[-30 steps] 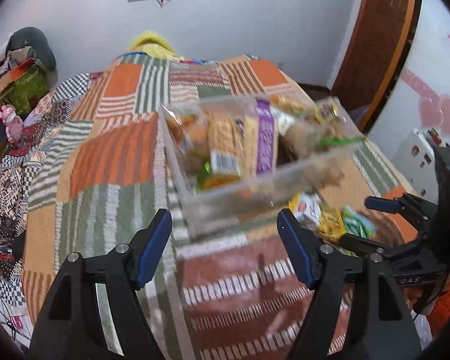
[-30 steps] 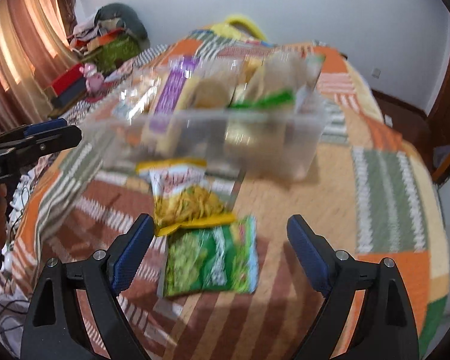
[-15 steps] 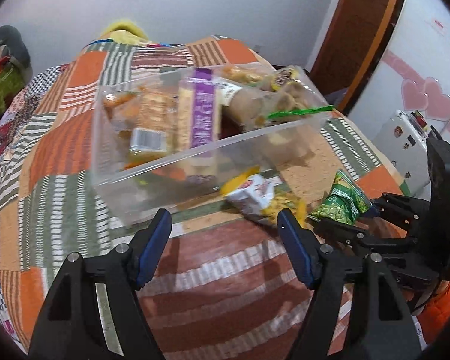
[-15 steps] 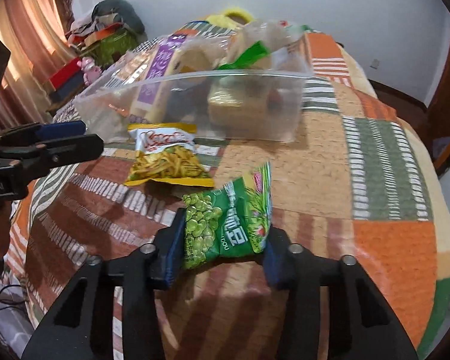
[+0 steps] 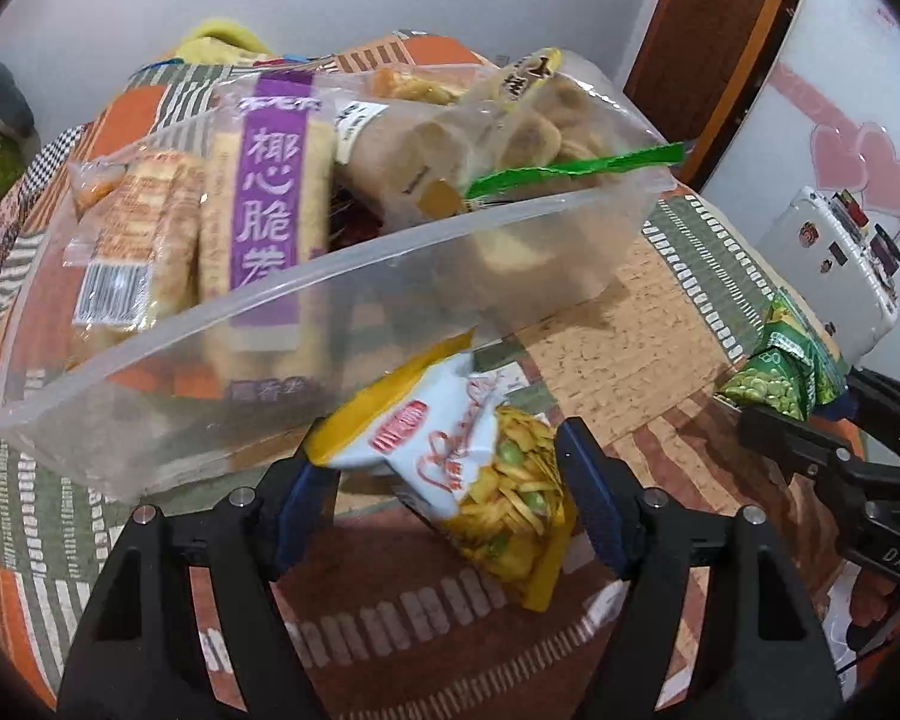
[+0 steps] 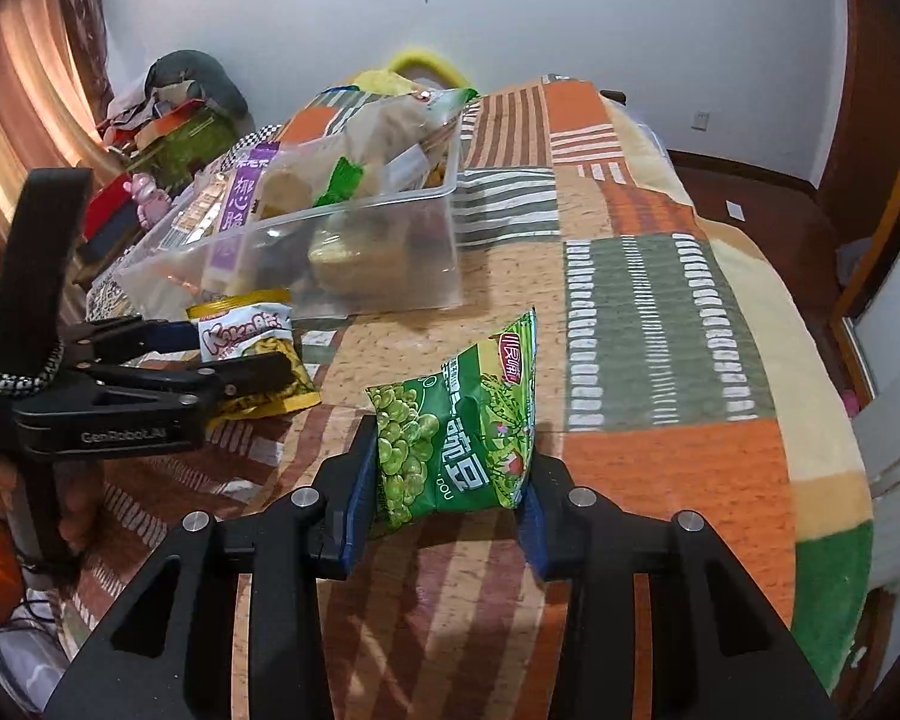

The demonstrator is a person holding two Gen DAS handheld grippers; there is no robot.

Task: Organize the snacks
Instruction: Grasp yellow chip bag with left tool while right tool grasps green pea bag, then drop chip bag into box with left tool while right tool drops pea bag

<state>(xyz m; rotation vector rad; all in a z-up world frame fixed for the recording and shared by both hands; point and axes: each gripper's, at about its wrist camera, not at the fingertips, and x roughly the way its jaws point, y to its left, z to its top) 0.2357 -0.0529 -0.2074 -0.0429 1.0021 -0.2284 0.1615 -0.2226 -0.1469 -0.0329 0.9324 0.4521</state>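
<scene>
Right wrist view, green pea packet (image 6: 456,432) clamped in right hand-held gripper (image 6: 444,501)

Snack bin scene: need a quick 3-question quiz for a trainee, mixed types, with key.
1. True or false: the right gripper is shut on the green pea packet.
2. Which packet sits between the fingers of the left gripper?
A. purple-label wafer pack
B. yellow and white chips packet
C. green pea packet
3. Fill in: the purple-label wafer pack lies inside the clear plastic ____.

Key:
1. True; the packet is pinched between both pads.
2. B, the yellow and white chips packet; whether the pads already squeeze it cannot be told.
3. Bin, which stands on the patchwork bedspread.
</scene>
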